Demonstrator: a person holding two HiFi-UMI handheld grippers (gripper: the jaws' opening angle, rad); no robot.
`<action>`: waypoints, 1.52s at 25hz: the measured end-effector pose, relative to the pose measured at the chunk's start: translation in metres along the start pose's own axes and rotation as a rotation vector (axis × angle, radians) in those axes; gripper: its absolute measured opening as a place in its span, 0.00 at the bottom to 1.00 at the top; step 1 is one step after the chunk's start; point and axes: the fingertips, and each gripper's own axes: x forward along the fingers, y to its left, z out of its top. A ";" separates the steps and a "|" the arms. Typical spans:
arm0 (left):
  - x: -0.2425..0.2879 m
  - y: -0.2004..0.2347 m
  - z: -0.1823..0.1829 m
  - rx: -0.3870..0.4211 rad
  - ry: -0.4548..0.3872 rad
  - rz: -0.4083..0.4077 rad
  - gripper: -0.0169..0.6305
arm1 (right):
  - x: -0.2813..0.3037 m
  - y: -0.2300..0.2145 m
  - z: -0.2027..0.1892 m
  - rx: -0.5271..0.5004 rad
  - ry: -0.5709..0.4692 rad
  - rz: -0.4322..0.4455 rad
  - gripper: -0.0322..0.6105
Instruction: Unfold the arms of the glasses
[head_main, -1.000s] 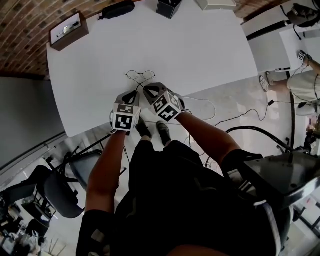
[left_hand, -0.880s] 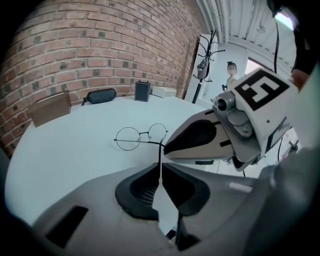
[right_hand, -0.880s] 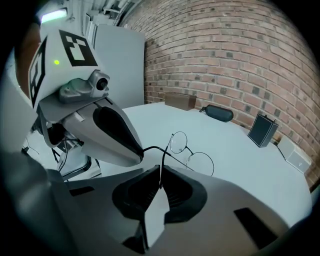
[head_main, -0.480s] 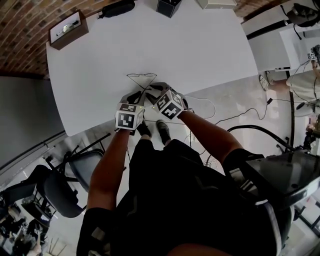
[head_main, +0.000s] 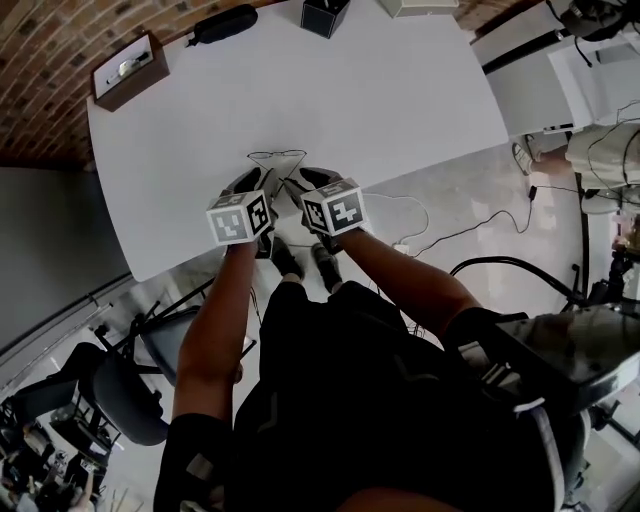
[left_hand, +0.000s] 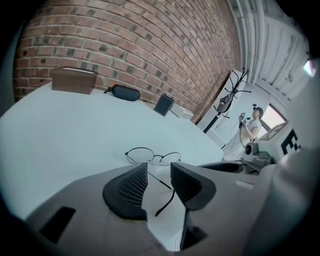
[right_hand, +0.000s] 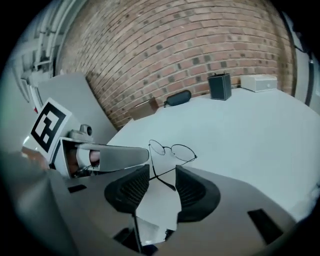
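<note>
The thin wire glasses (head_main: 278, 157) stand on the white table (head_main: 400, 90) near its front edge, both arms spread back toward me. My left gripper (head_main: 254, 184) is at the left arm and my right gripper (head_main: 303, 181) at the right arm. In the left gripper view the glasses (left_hand: 152, 156) lie just ahead. One arm runs through the left gripper (left_hand: 159, 176), whose jaws are opening with the pads off it. The right gripper (right_hand: 162, 181) is opening too; the glasses (right_hand: 172, 149) have their other arm loose between its jaws.
At the table's far side are a brown box (head_main: 126, 68), a black case (head_main: 225, 22), a black holder (head_main: 325, 12) and a white box (head_main: 415, 5). The table's front edge lies under my grippers. Cables (head_main: 440, 235) and chairs (head_main: 120, 390) are on the floor below.
The glasses' arms have swung out from the frame toward me. Both grippers rolled, then opened and let go of the arms.
</note>
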 end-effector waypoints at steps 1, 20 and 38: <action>0.004 -0.001 0.002 0.002 0.003 -0.001 0.24 | 0.004 -0.002 0.000 0.038 -0.020 -0.004 0.26; 0.001 0.036 -0.015 0.107 0.124 0.128 0.24 | 0.005 -0.034 0.001 -0.006 0.086 -0.080 0.26; -0.010 0.046 -0.014 0.048 0.086 0.175 0.23 | -0.001 -0.021 0.005 -0.132 0.105 -0.063 0.27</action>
